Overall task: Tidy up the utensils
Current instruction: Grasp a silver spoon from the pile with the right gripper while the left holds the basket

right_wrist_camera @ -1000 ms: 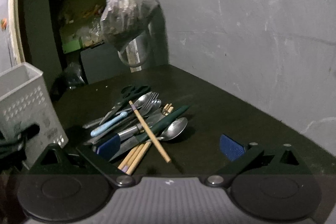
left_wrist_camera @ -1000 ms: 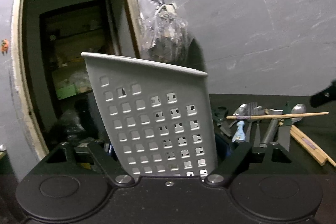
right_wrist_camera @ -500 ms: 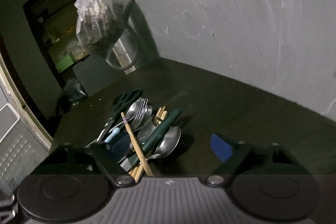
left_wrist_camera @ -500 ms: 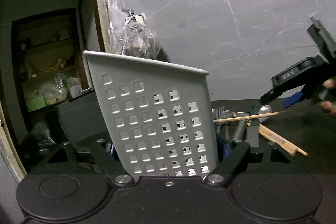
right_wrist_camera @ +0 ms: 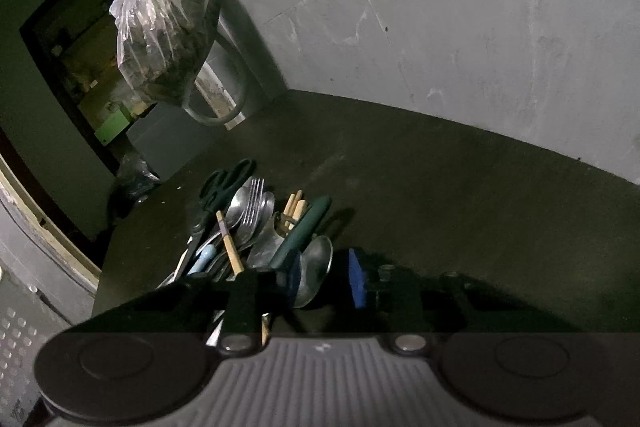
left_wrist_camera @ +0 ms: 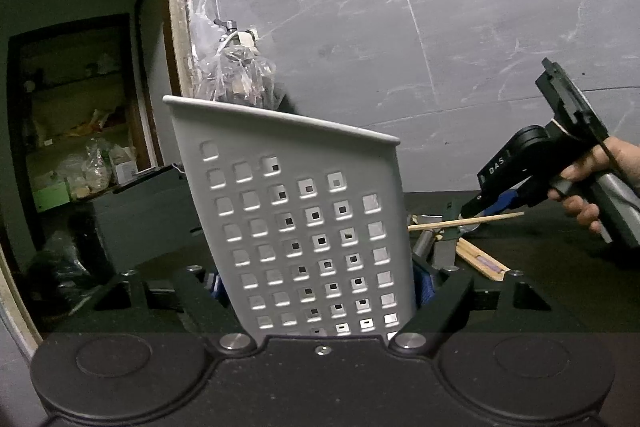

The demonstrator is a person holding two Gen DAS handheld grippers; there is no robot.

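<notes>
- Blocking most of the left wrist view, the perforated grey plastic caddy (left_wrist_camera: 304, 227) stands tilted between the left gripper (left_wrist_camera: 320, 283), whose fingers (left_wrist_camera: 444, 303) press both its side walls; the blue pads are almost wholly hidden behind it.
- The caddy's base is cut off by the gripper body at 6 o'clock, and its inside cannot be seen beyond dark glimpses through the square holes.
- At 3 o'clock in that view the right gripper (left_wrist_camera: 476, 207) reaches down toward the utensil pile (left_wrist_camera: 452, 239), held by a hand (left_wrist_camera: 592, 187) partly cut by the frame edge; only a wooden chopstick (left_wrist_camera: 464, 223), a metal handle and flat wooden sticks peek past the caddy.
- From the right wrist view the pile (right_wrist_camera: 260, 231) lies on the dark matte table (right_wrist_camera: 440, 187) at about 7 o'clock: shiny steel spoons, a fork (right_wrist_camera: 252, 211), dark-handled scissors (right_wrist_camera: 224, 183), a green-handled utensil (right_wrist_camera: 304, 231), a pale blue handle.
- The right gripper (right_wrist_camera: 320, 283) has narrowly parted jaws straddling a spoon bowl (right_wrist_camera: 316, 275); whether the pads touch it cannot be told, shadow hiding the left pad.
- A crinkled clear plastic bag (right_wrist_camera: 164, 35) hangs at 11 o'clock against the scuffed grey wall (right_wrist_camera: 460, 27); its contents are murky.
</notes>
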